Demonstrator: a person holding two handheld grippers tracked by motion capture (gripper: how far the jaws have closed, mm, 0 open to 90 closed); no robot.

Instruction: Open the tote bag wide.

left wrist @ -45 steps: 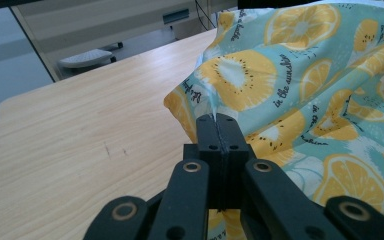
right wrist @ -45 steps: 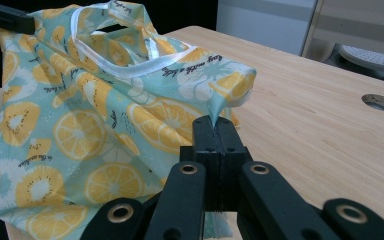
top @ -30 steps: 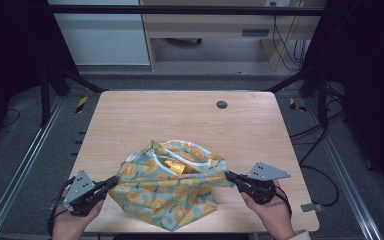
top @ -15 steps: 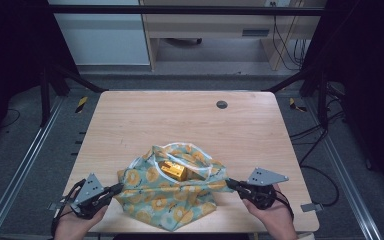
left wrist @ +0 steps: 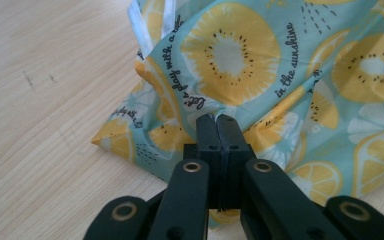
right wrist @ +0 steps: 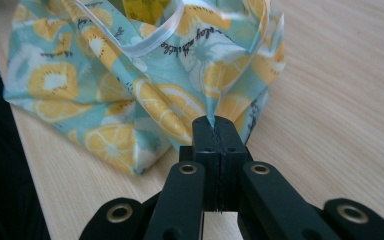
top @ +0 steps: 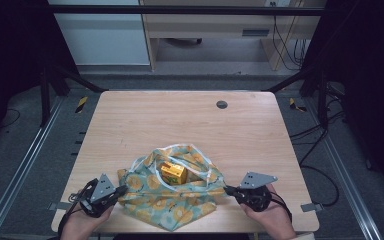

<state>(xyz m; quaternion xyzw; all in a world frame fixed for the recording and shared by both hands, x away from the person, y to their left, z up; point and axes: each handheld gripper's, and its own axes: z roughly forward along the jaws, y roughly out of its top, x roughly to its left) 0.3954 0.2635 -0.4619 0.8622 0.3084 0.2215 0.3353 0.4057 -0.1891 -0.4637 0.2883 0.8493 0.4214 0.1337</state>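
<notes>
A teal cloth bag (top: 175, 202) printed with yellow citrus slices lies at the table's front edge, its mouth open upward. A yellow box (top: 173, 172) stands inside it. My left gripper (top: 121, 190) is shut on the bag's left side; its jaws pinch a fold of the cloth bag (left wrist: 260, 65) in the left gripper view. My right gripper (top: 228, 190) is shut on the bag's right side, and the right gripper view has the cloth bag (right wrist: 145, 85) drawn to a point between its jaws. White trim (right wrist: 155, 37) edges the bag's mouth.
The light wooden table (top: 180, 125) has a round dark grommet (top: 222, 104) near its far edge. Metal frame rails run along both sides. A desk and cables stand beyond the table's far end.
The bag has slid toward the front edge and sagged lower, its mouth wider and the yellow box plainer. Both grippers have moved nearer the person, still pinching the bag.
</notes>
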